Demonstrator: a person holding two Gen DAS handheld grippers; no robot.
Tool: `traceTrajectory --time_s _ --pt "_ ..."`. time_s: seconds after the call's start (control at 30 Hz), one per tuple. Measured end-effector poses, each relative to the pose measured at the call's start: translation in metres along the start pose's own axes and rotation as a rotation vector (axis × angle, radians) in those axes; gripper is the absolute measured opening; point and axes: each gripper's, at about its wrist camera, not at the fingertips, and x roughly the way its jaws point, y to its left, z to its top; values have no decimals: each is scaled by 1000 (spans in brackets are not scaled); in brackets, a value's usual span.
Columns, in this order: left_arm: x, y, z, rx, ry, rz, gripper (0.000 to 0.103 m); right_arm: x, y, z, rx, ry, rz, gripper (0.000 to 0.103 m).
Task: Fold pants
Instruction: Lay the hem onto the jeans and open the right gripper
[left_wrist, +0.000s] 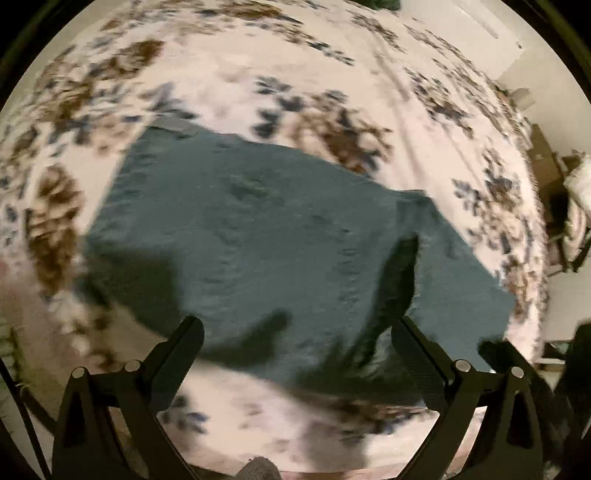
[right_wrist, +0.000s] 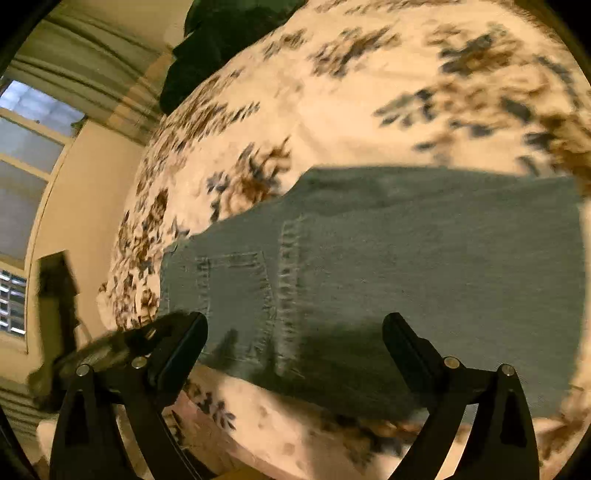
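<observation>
The pants (left_wrist: 280, 243) are blue-green denim, lying flat and folded on a floral bedspread (left_wrist: 229, 74). In the right wrist view the pants (right_wrist: 406, 266) show a back pocket and a stitched seam at their left end. My left gripper (left_wrist: 297, 332) is open and empty, hovering above the near edge of the pants. My right gripper (right_wrist: 295, 328) is open and empty, above the pocket end of the pants. Both views are blurred by motion.
The bedspread (right_wrist: 332, 92) is white with brown and blue flowers. A dark green cloth heap (right_wrist: 221, 40) lies at the bed's far end. A window (right_wrist: 26, 158) and wall stand left of the bed. Furniture (left_wrist: 561, 206) stands at the right.
</observation>
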Motion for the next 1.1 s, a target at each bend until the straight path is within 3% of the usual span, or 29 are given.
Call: traceTrajectory --time_s 0.23,0.27,0.3,0.33,0.4,0.5,0.67,0.83,0.93,1.1 --pt "70 -62 21 104 102 -72 103 -36 -103 -2 215 10 -276 98" --pt "81 -71 21 143 118 -62 98 -40 -117 -3 236 16 -298 98" --pt "88 -77 21 171 123 -53 78 -37 -132 -4 259 27 -331 98" --pt "99 -85 19 227 126 20 74 -34 -141 -5 272 42 -362 98" --pt "108 -84 17 267 114 61 66 -25 -156 -7 297 71 -430 98" --pt "113 -76 17 279 100 60 66 -9 -176 -10 317 132 -490 98" --pt "98 -78 18 258 101 46 66 0 -190 -12 346 170 -491 98" --pt "17 -17 5 -20 -24 -106 70 -26 -160 -1 293 112 -472 98" --pt "-21 64 -15 -298 -101 -146 73 -32 -133 7 246 87 -442 98" --pt "3 182 -47 -700 -124 -272 73 3 -78 18 165 109 -342 98"
